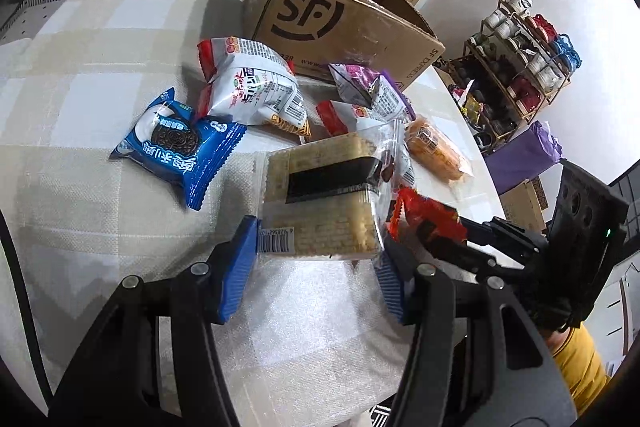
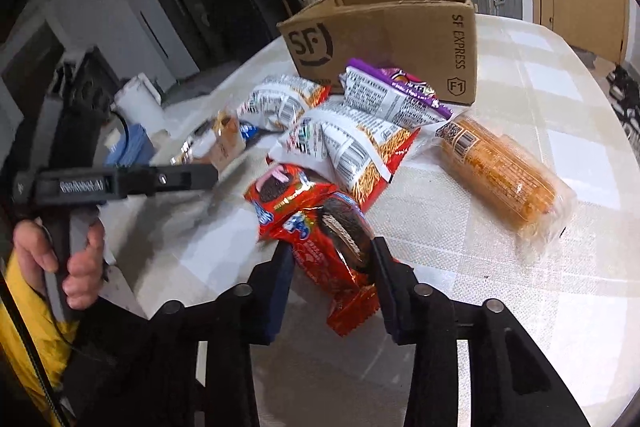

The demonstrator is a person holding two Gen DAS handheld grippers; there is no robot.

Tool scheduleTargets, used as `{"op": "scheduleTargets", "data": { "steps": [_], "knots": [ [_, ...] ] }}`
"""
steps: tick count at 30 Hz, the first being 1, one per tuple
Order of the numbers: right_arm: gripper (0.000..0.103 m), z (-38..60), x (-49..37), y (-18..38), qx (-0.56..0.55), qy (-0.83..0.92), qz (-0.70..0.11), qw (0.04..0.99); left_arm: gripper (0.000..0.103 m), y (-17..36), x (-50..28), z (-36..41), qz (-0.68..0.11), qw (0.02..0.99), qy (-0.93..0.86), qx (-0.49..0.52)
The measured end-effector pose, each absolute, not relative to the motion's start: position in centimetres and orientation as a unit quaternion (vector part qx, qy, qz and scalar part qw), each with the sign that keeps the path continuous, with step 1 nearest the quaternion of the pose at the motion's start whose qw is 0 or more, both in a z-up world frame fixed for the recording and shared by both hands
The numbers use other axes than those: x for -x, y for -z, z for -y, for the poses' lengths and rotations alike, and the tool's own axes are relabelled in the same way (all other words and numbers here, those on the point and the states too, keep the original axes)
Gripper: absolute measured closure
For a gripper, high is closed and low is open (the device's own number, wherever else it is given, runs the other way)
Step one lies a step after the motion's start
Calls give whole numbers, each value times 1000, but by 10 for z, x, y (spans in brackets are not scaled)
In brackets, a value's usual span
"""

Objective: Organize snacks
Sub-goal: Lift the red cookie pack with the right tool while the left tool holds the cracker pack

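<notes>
Print on the white pretzel bag [image 2: 344, 143] is too small to read, the far jar [image 2: 228, 131] is blurred, and the cardboard box's [image 1: 344, 23] inside stays hidden.

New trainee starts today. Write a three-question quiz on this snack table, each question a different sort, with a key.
1. True or false: the left gripper holds the clear cracker pack.
2. The red cookie packet sits between the fingers of which gripper? A left, B right.
3. Fill in: the cardboard box is printed with the letters ___.

Key: 1 true; 2 B; 3 SF.
</notes>
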State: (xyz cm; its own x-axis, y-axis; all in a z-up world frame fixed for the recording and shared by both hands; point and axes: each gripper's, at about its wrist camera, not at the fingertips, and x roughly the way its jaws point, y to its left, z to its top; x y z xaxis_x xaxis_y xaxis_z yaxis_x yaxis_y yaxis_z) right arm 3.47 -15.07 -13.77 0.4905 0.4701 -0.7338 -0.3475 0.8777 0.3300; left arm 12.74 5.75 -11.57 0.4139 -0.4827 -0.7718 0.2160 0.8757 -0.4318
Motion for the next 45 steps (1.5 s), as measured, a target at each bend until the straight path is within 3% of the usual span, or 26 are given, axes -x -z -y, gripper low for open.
{"op": "scheduleTargets", "data": {
  "steps": [16,33,45],
  "knots": [
    [72,198,-48,147,-274,-260,-452,808,50,113,-127,-58,-495,831,213,139],
    [75,195,-46,142,-285,-268,-445,806,50,105,-123,-54,-487,836,216,131],
    [75,199,-35,109,-303,-301,-382,820,50,92,-116,-49,-472,846,216,120]
  ]
}}
